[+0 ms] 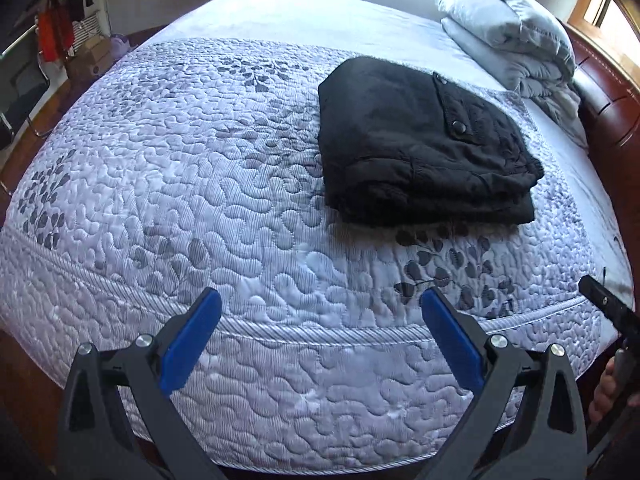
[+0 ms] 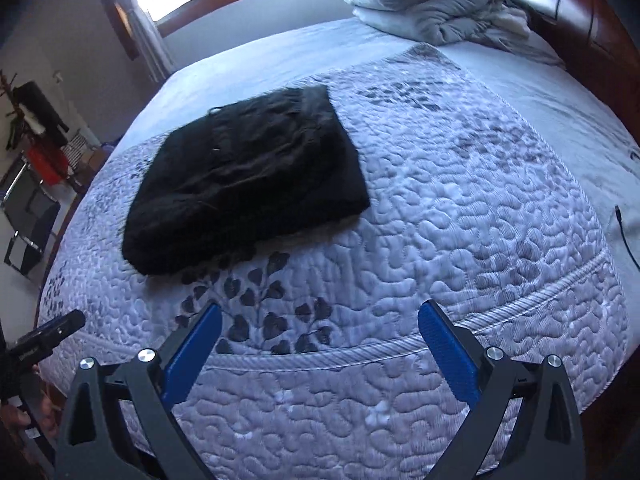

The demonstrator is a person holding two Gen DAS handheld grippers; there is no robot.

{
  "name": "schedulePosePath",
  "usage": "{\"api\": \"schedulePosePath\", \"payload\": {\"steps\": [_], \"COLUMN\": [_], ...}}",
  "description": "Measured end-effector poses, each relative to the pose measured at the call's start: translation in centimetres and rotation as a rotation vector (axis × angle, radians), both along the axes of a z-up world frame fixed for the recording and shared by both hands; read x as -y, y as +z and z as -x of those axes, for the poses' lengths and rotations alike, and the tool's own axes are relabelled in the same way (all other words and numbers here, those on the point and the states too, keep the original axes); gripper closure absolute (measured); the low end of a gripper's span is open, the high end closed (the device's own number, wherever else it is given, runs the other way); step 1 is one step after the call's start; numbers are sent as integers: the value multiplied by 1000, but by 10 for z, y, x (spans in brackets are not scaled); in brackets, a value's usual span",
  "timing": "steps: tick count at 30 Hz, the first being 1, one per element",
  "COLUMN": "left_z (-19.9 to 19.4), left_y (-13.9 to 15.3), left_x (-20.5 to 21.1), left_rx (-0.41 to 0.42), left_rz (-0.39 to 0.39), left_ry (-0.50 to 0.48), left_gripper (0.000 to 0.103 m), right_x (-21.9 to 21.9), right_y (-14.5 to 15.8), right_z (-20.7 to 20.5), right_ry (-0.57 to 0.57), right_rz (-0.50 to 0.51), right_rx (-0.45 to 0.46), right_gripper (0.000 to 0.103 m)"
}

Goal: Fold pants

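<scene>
The black pants [image 1: 420, 148] lie folded into a compact stack on the quilted bed, with a snap-button flap on top. In the right wrist view the pants [image 2: 248, 180] sit left of centre. My left gripper [image 1: 320, 304] is open and empty, held over the near edge of the bed, well short of the pants. My right gripper [image 2: 320, 316] is open and empty, also back at the bed's near edge. The right gripper's body shows at the right edge of the left wrist view [image 1: 608, 304]. The left gripper's body shows at the left edge of the right wrist view [image 2: 48, 336].
The pale quilted bedspread [image 1: 180, 184] with grey leaf print covers the bed. A folded grey duvet and pillows [image 1: 508, 28] lie by the dark wooden headboard [image 1: 612, 100]. A chair and hanging clothes [image 1: 52, 32] stand beyond the bed. A thin black cable [image 2: 624, 232] lies at the right.
</scene>
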State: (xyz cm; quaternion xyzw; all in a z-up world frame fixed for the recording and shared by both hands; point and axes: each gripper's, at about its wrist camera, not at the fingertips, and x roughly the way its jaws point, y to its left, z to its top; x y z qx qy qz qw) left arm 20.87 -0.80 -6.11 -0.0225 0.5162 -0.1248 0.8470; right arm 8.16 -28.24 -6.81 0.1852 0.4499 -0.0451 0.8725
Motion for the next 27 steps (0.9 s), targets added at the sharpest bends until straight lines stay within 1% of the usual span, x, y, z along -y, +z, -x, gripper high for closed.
{"api": "schedulePosePath", "payload": {"steps": [3,5,10,13,20,24,27], "left_z": [6,12,26,34,46,48,50], "left_y": [12,24,50,61,74,76,78], "left_x": [-2,-1,1,-1,-10,-16,-17], "left_rx": [10,34,86,112,137,154,157], "left_rz": [31,43,23,14,15,-9,-4], "left_ry": [3,0,-16,-20,1,16,19], "left_gripper": [3,3,3,3,3,3,3], "right_x": [-12,-18,-29,-36,-51,-51,-51], "right_y": [15,26,56,68,90,95,96], "right_z": [4,8,19,24,40,45,47], "right_ry": [33,46,78,94,131,137,139], "right_rz": [-3,-4,-2,14,35,34,27], "right_rx": [36,61,119,129,167,175,176], "right_gripper": [4,4,4,4,4,4,4]}}
